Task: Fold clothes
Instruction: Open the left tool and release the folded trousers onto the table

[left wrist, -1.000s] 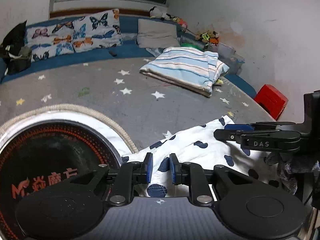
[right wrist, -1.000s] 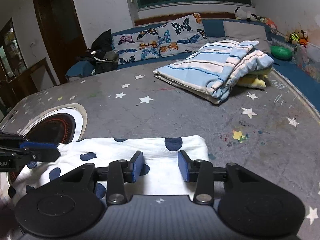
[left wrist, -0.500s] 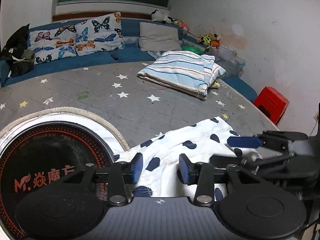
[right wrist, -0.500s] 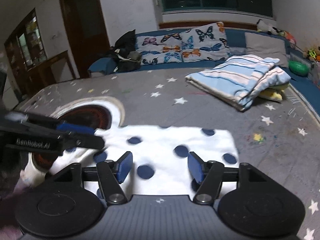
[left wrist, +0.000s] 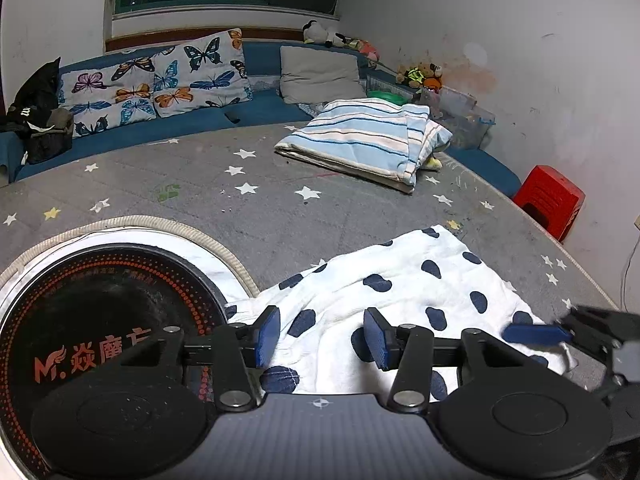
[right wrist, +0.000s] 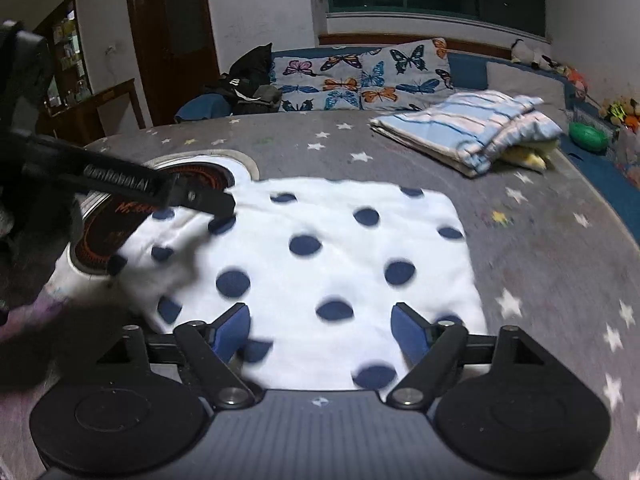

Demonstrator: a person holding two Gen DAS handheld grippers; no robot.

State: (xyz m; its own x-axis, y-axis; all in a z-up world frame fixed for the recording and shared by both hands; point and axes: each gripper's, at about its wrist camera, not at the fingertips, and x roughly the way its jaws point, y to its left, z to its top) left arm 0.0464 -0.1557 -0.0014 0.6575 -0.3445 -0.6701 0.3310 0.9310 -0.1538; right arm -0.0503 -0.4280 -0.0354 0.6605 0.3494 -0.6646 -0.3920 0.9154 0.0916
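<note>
Item: white garment with navy dots (right wrist: 340, 256), lying flat on the grey star-print worktop (right wrist: 540, 264), long axis crosswise, directly ahead of both tongs. Left tongs (left wrist: 320, 338) and right tongs (right wrist: 320, 328) both opening, empty; left nearer the rumpled end.

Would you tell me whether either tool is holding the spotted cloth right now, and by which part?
Nothing is held. Both the left tool and the right tool are opening over the spotted cloth, pads clear of it.
</note>
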